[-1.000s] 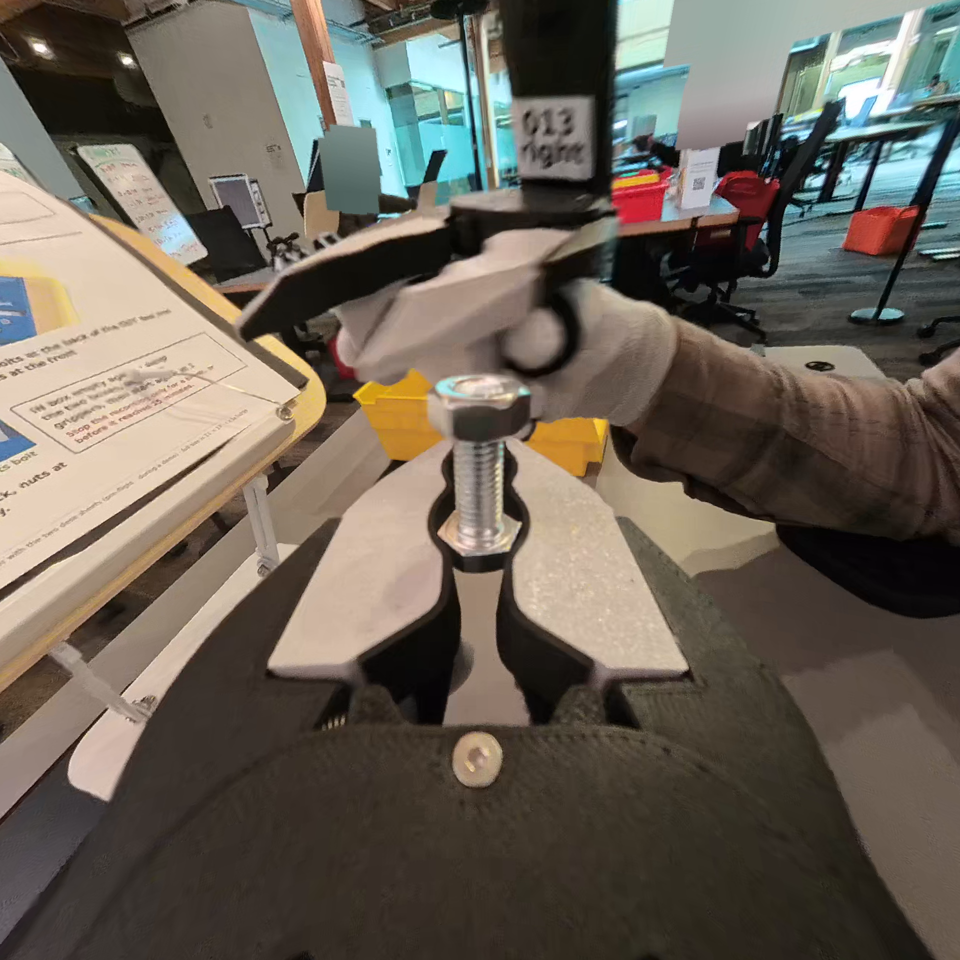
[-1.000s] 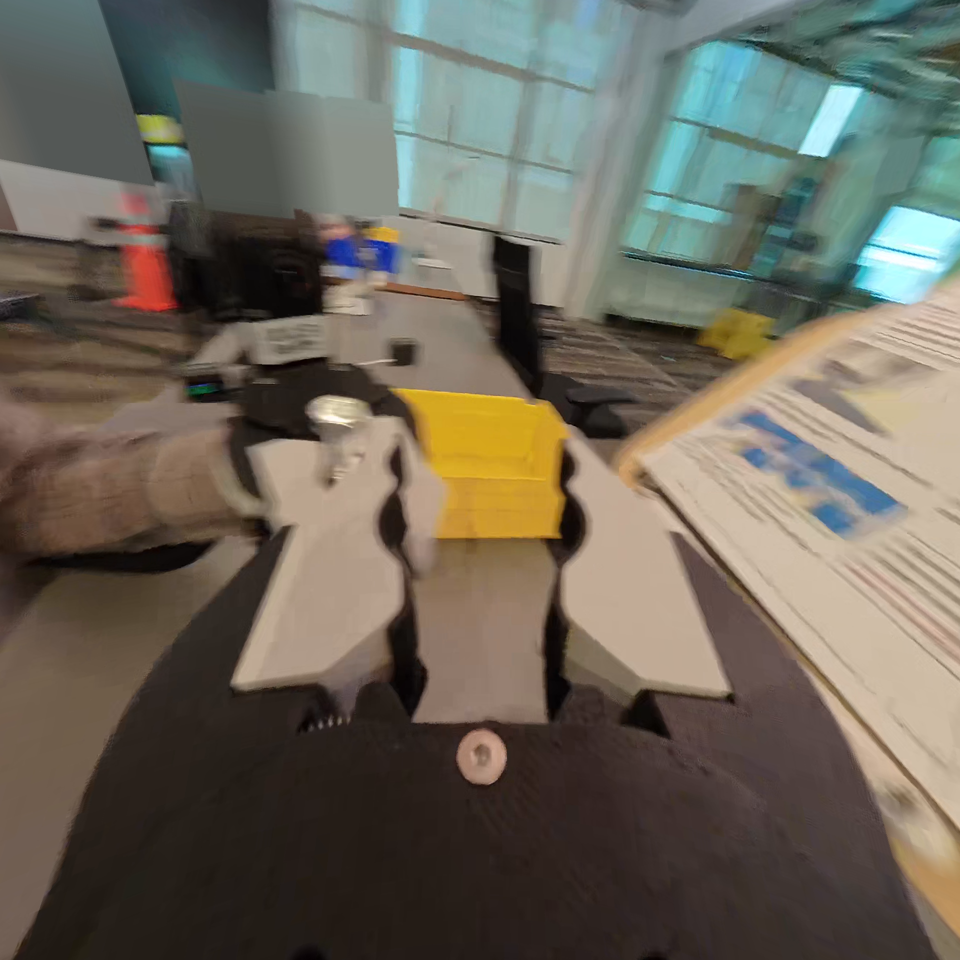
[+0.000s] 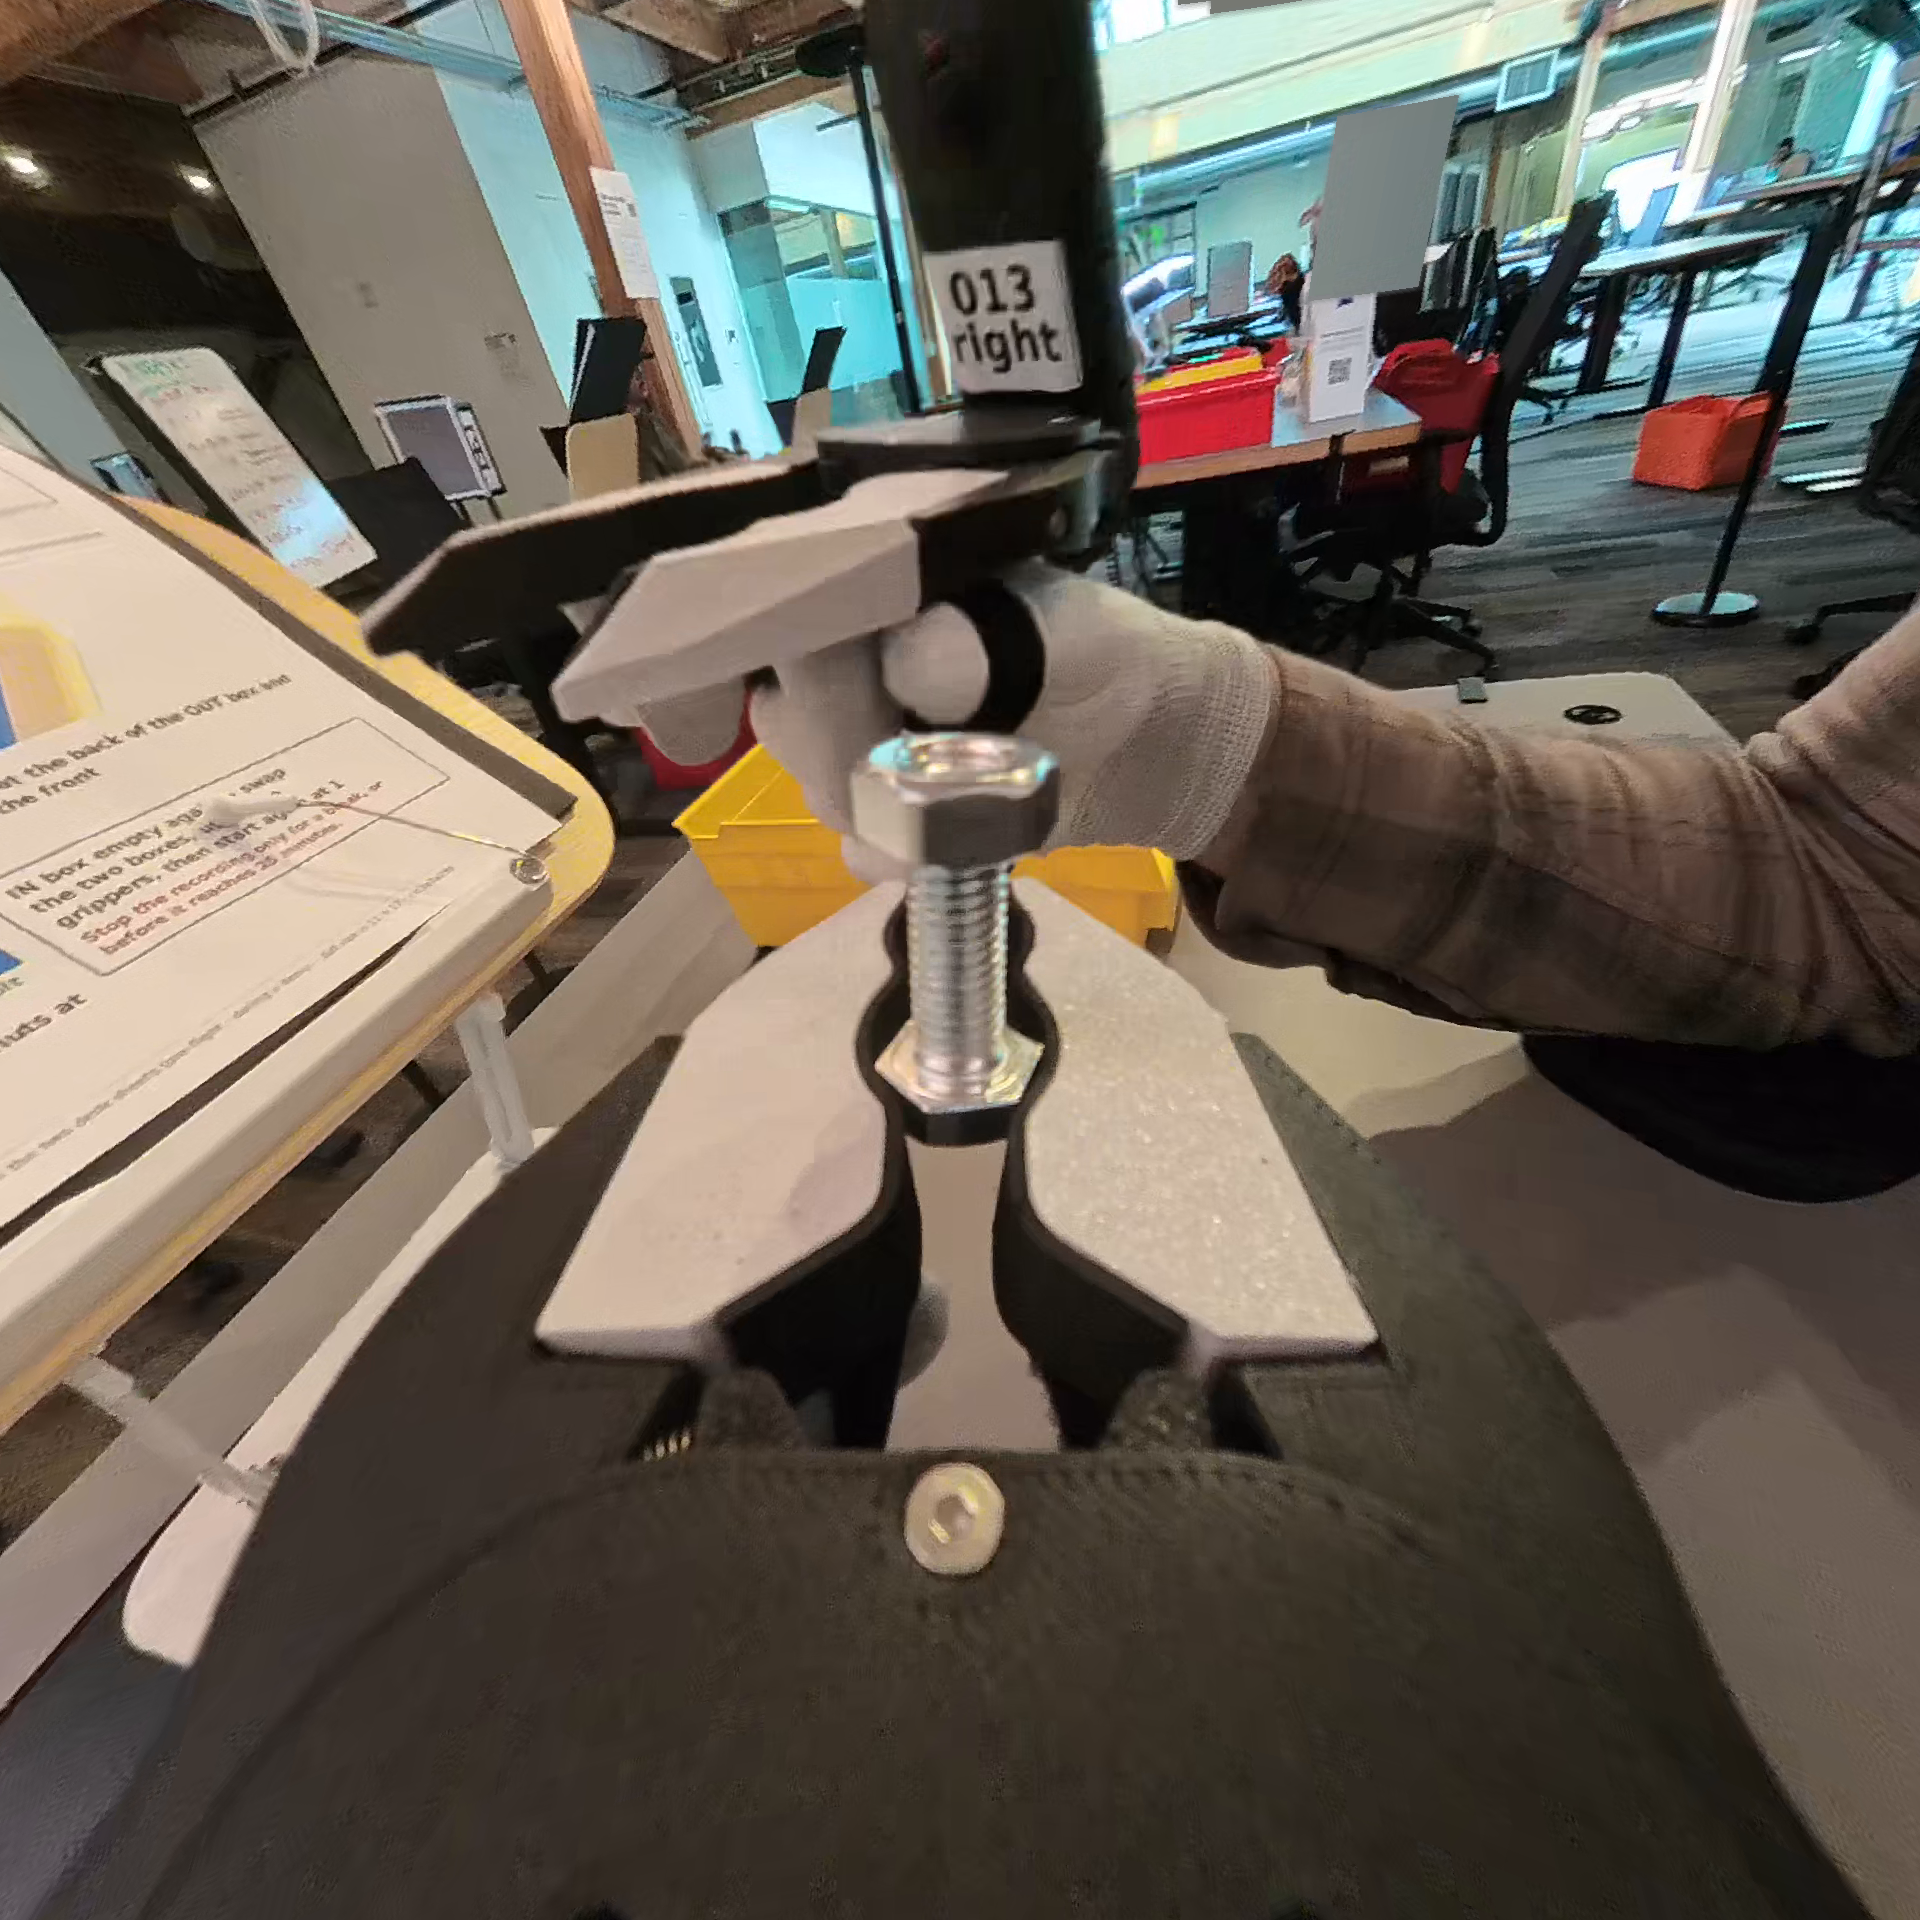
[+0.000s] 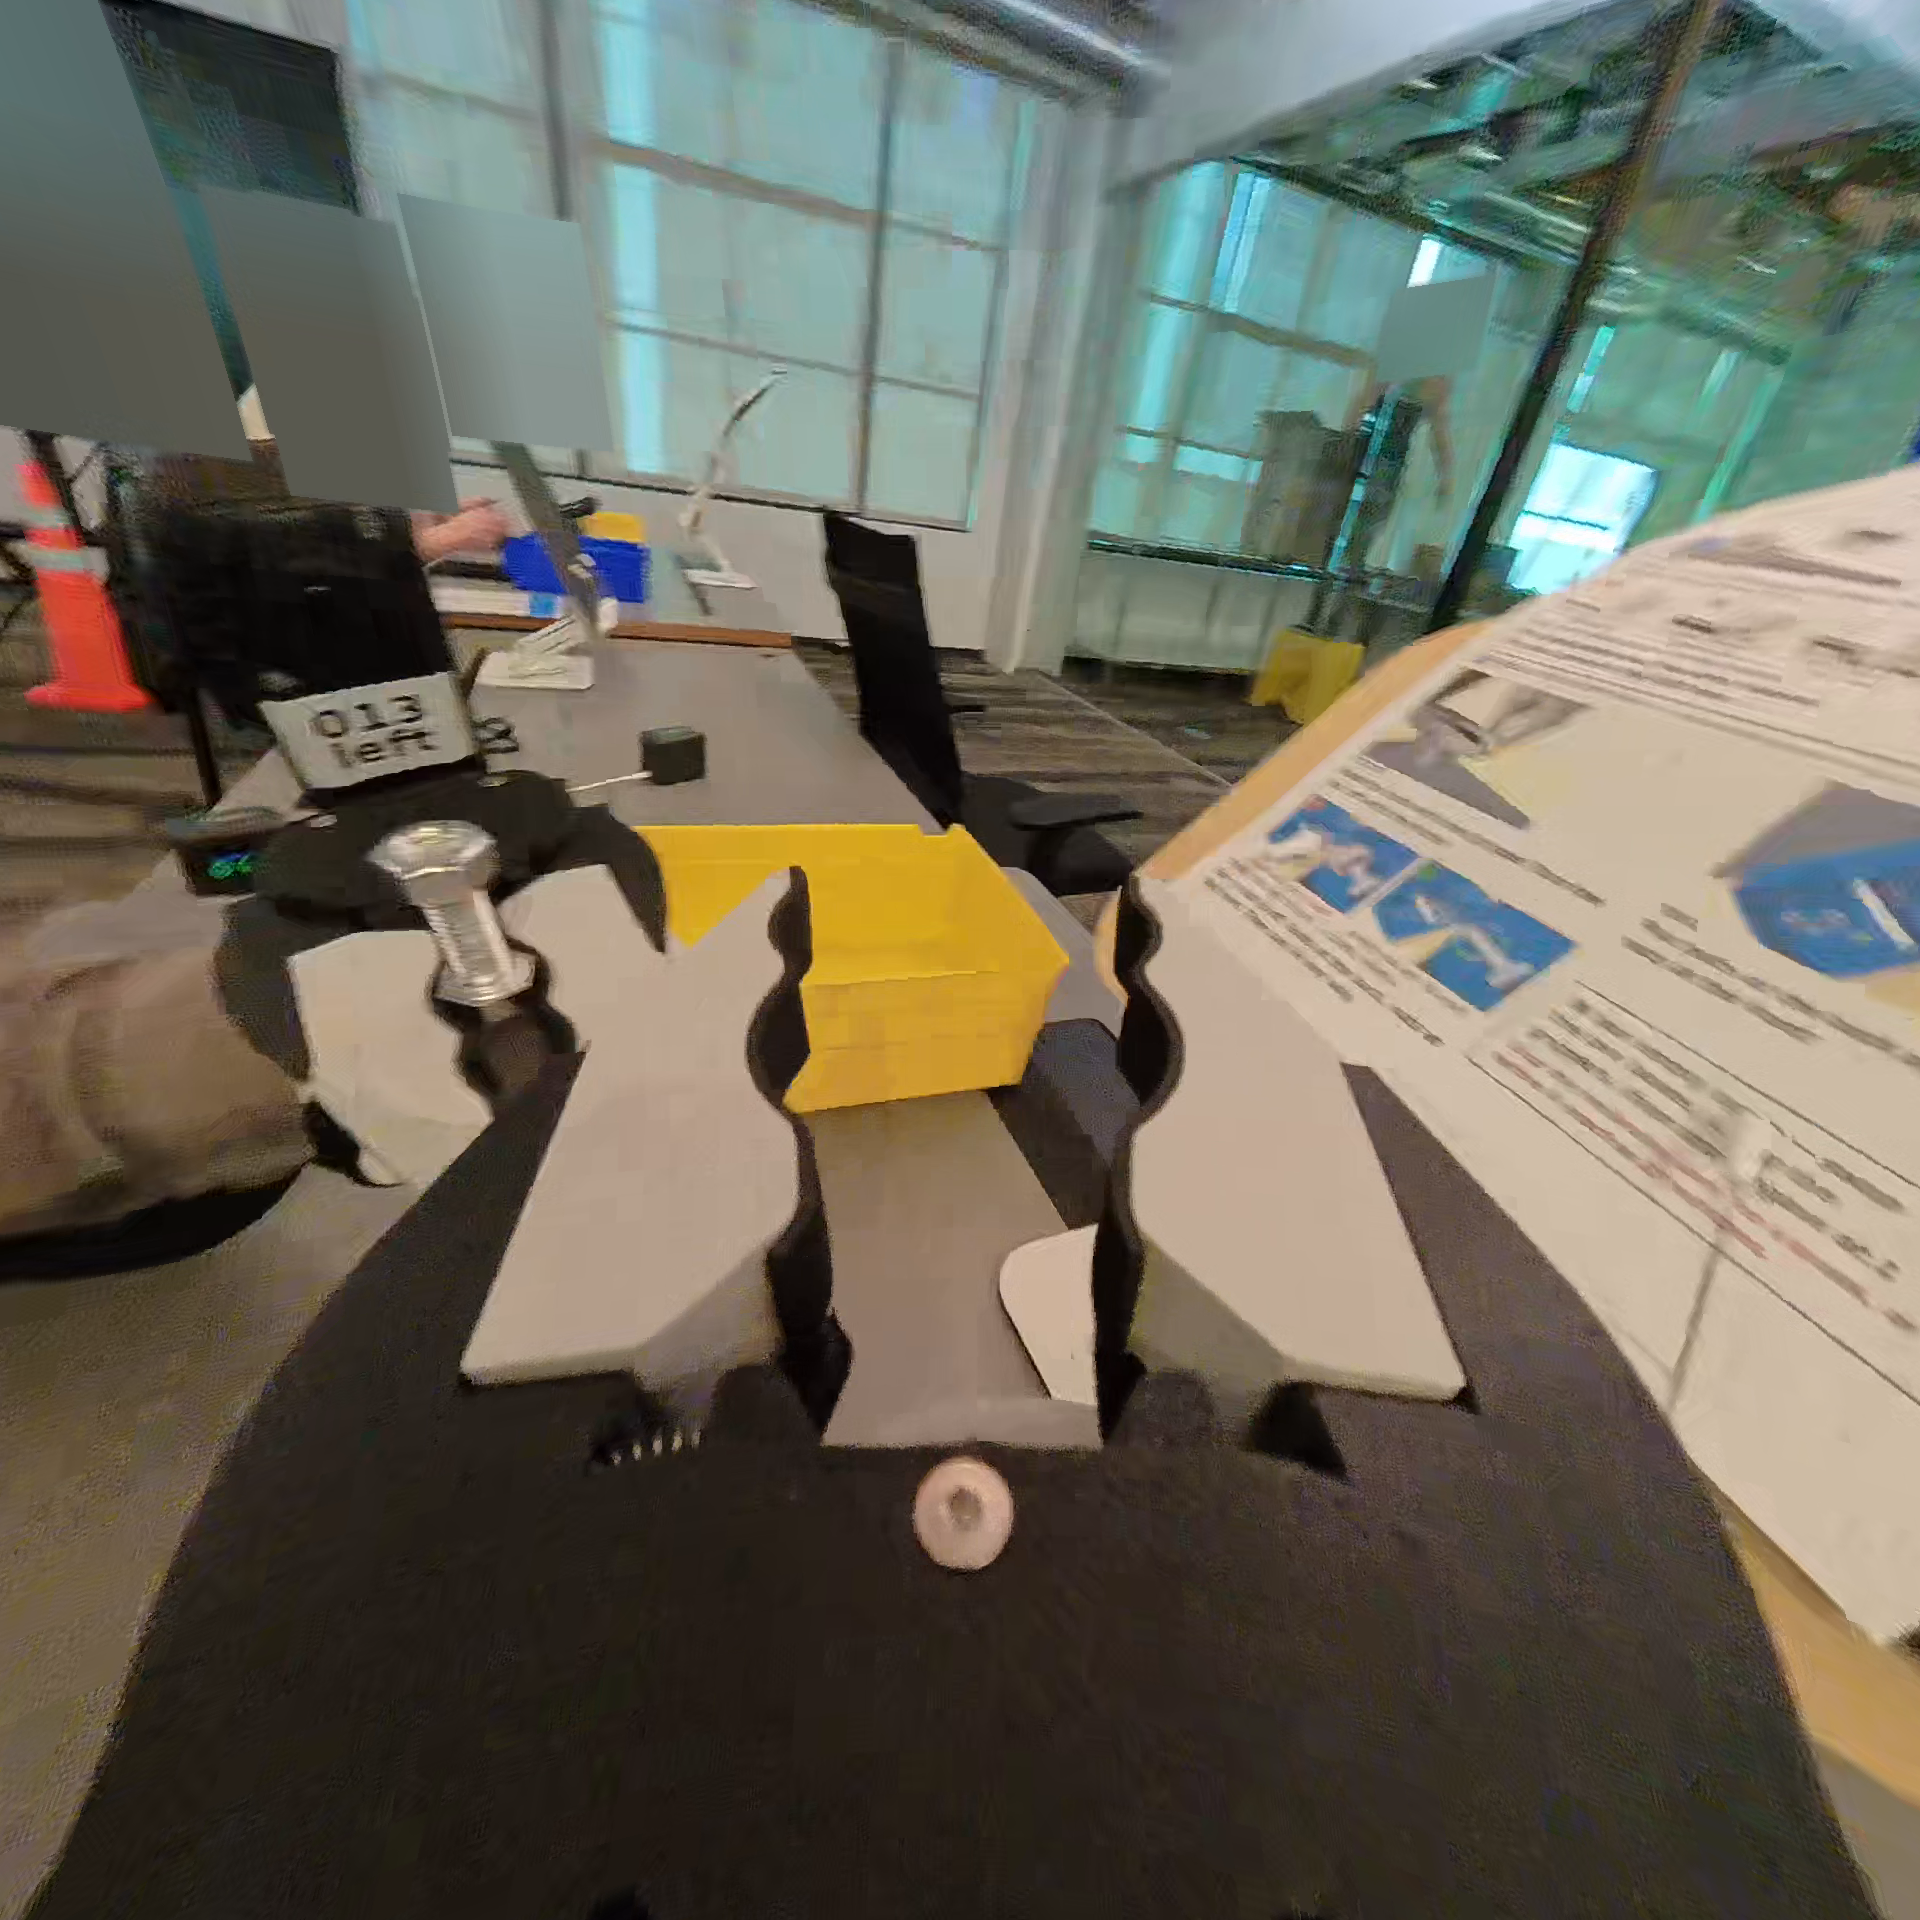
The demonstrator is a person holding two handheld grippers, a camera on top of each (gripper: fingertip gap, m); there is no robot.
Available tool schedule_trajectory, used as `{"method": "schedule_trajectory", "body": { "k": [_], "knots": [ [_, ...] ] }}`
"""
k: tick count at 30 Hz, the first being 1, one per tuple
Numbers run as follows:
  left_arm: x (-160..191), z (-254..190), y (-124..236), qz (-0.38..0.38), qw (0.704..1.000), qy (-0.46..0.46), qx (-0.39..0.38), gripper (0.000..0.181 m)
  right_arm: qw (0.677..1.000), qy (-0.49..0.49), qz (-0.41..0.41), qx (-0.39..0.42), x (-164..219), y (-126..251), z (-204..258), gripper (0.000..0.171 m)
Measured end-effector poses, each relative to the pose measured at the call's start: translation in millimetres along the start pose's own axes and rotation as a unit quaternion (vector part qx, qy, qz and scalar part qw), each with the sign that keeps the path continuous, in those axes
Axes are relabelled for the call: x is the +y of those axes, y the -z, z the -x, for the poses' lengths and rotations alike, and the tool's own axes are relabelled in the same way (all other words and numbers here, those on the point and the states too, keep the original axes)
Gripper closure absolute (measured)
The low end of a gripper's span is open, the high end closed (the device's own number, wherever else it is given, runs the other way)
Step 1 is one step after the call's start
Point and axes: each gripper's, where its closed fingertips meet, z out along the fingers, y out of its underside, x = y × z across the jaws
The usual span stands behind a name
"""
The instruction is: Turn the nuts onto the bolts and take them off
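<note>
My left gripper (image 3: 954, 896) is shut on a steel nut (image 3: 956, 1081) seated in the notch between its grey fingers. A steel bolt (image 3: 954, 935) stands upright in the nut, its hex head on top. My right gripper (image 3: 468, 665) hovers just above and behind the bolt head, held by a white-gloved hand (image 3: 1122, 717). In the right wrist view my right gripper (image 4: 961, 987) is open and empty. The bolt (image 4: 447, 914) and the left gripper's fingers (image 4: 364, 1039) show there at the left, clear of its jaws.
A yellow bin (image 4: 894, 956) sits on the grey table (image 4: 914, 1195) ahead; it also shows in the left wrist view (image 3: 769, 862). An instruction sheet on a tilted wooden board (image 3: 260, 883) stands at the left and shows in the right wrist view (image 4: 1558, 987). A sleeved forearm (image 3: 1558, 862) crosses from the right.
The right wrist view has swung to the right, so the bolt and left gripper now sit farther left in it. The left gripper still holds the nut and bolt in the same place.
</note>
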Motion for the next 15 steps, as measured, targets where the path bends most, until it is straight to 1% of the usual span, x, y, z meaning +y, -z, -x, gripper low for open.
{"method": "schedule_trajectory", "body": {
  "k": [1,3,5,8,11,12,13,14,15],
  "knots": [
    [0,1,0,0.003,1.0,-0.005,-0.006,0.168,1.0,-0.013,-0.003,-0.008,2,4,-3,0.111],
    [1,1,-1,0.007,1.0,-0.003,-0.005,0.168,0.999,-0.004,-0.013,-0.043,-2,8,8,0.1],
    [4,2,-2,0.008,1.0,0.0,-0.004,0.168,0.995,0.015,-0.029,-0.091,-12,9,32,0.095],
    [6,1,-3,0.012,1.0,0.002,-0.003,0.168,0.99,0.044,-0.014,-0.134,-9,3,61,0.09],
    [5,-2,-4,0.012,1.0,-0.001,0.001,0.168,0.989,0.042,-0.012,-0.138,-6,-4,66,0.088],
    [4,-2,-4,0.008,1.0,0.001,0.002,0.169,0.991,0.036,-0.014,-0.127,-6,-3,59,0.082],
    [2,-3,-2,0.0,1.0,0.001,0.008,0.168,0.996,0.029,-0.009,-0.089,-4,-2,41,0.1],
    [0,-4,-1,-0.002,1.0,-0.002,0.009,0.168,0.998,0.03,-0.005,-0.061,-1,0,27,0.1],
    [-1,-3,-1,0.0,1.0,-0.005,0.004,0.168,0.997,0.025,-0.002,-0.067,2,4,25,0.099]
  ]
}}
